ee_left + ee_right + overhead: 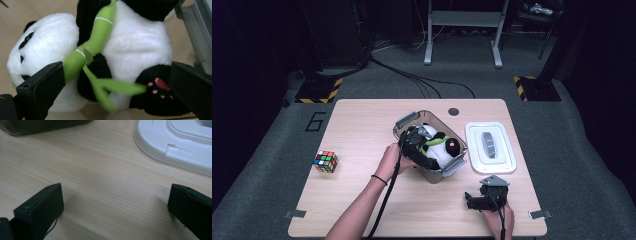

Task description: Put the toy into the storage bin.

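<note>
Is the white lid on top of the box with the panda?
No, the white lid lies flat on the table, to the right of the box.

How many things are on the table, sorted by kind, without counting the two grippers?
Plush panda: 1
Clear box: 1
White lid: 1
Puzzle cube: 1
Total: 4

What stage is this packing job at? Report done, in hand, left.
Done: the black-and-white plush panda lies inside the clear plastic box. In hand: the open left gripper hovers around it. Left: the white lid lies beside the box, the open right gripper near it.
</note>
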The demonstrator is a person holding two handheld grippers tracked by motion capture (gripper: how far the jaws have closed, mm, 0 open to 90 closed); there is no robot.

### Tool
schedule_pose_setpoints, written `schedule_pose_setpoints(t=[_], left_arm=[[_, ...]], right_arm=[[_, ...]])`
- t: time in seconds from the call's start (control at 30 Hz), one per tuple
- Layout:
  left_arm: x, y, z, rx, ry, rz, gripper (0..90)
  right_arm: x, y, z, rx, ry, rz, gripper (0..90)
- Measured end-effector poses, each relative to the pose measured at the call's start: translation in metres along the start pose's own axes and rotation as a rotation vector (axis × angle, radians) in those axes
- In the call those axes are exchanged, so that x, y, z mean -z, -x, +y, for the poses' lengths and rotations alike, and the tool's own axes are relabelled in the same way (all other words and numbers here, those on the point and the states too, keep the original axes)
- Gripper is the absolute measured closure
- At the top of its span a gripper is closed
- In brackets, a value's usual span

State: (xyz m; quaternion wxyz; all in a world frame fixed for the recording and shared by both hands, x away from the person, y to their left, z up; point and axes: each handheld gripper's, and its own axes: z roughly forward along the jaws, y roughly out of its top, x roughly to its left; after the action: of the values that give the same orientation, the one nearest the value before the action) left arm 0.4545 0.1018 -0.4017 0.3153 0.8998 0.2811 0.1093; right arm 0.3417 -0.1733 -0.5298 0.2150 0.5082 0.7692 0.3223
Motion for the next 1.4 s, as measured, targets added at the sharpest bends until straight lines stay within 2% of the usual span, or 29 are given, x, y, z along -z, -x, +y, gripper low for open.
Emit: schedule_pose_setpoints(t=[0.07, 0.13, 0.37, 0.53, 0.73, 0.97, 1.13, 1.27, 1.4], left_arm=[[0.004, -0.002, 0.002, 0.006, 0.015, -0.01, 1.6], [0.007, -0.005, 0.005, 0.03, 0.043, -0.052, 1.7], [0.008, -0.014, 0.019, 0.116, 0.093, -0.071, 1.7], [0.002, -0.014, 0.034, 0.134, 0.098, -0.072, 2.0], [-0.009, -0.014, 0.051, 0.127, 0.086, -0.09, 6.0], [-0.018, -0.01, 0.055, 0.098, 0.081, -0.106, 26.1], [-0.024, -0.007, 0.056, 0.066, 0.033, -0.082, 32.2], [-0.035, -0.003, 0.057, 0.065, -0.022, -0.077, 32.7], [-0.042, 0.001, 0.06, 0.048, -0.068, -0.04, 32.8]], right_arm=[[0.0, 0.0, 0.0, 0.002, 0.0, -0.001, 0.0], [0.0, 0.0, 0.0, 0.001, 0.0, -0.001, 0.0], [0.0, 0.0, 0.0, 0.001, 0.0, -0.001, 0.0], [0.0, 0.0, 0.0, 0.0, 0.0, 0.0, 0.0], [0.0, 0.0, 0.0, -0.008, 0.001, 0.001, 0.0], [0.0, 0.0, 0.0, -0.008, 0.001, 0.001, 0.0], [0.0, 0.0, 0.0, -0.008, -0.001, 0.004, 0.0], [0.0, 0.0, 0.0, -0.004, 0.0, 0.003, 0.0], [0.0, 0.0, 0.0, -0.007, -0.001, 0.004, 0.0]])
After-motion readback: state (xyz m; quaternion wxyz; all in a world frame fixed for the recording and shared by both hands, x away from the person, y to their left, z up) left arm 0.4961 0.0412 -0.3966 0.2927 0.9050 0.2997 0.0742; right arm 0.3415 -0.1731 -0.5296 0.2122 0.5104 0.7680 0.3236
